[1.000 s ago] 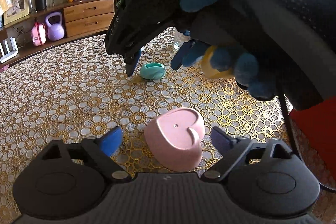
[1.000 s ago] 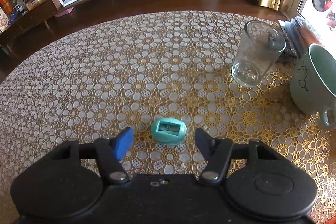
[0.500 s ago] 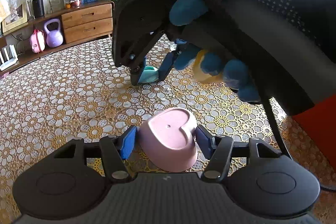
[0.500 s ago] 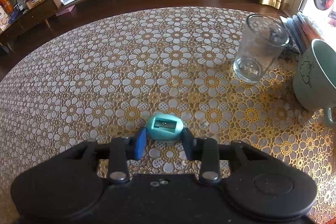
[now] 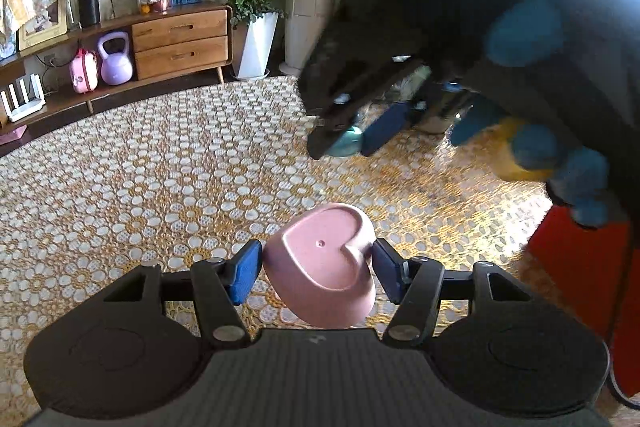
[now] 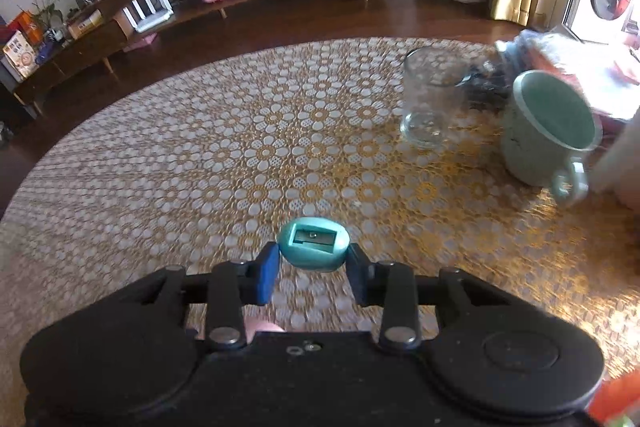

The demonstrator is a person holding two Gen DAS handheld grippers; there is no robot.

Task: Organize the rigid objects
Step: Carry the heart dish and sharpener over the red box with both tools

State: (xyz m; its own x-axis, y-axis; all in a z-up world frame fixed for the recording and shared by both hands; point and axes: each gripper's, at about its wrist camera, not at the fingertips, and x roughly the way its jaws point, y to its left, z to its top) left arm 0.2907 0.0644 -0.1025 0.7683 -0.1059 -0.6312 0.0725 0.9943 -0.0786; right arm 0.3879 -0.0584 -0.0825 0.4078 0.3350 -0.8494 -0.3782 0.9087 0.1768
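Your left gripper [image 5: 318,269] has its blue pads pressed on both sides of the pink heart-shaped box [image 5: 322,265], tilted above the floral tablecloth [image 5: 160,171], while up ahead your gloved right hand [image 5: 532,87] carries the right gripper [image 5: 352,139] clamped on a small teal sharpener [image 5: 347,143].

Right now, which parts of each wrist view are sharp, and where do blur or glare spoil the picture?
Left wrist view: the pink heart-shaped box between the left gripper pads is crisp; the right gripper and gloved hand are motion-smeared, and the window at top right is blown out. Right wrist view: the teal sharpener is sharp; the glass, green mug and nearby tablecloth streak.
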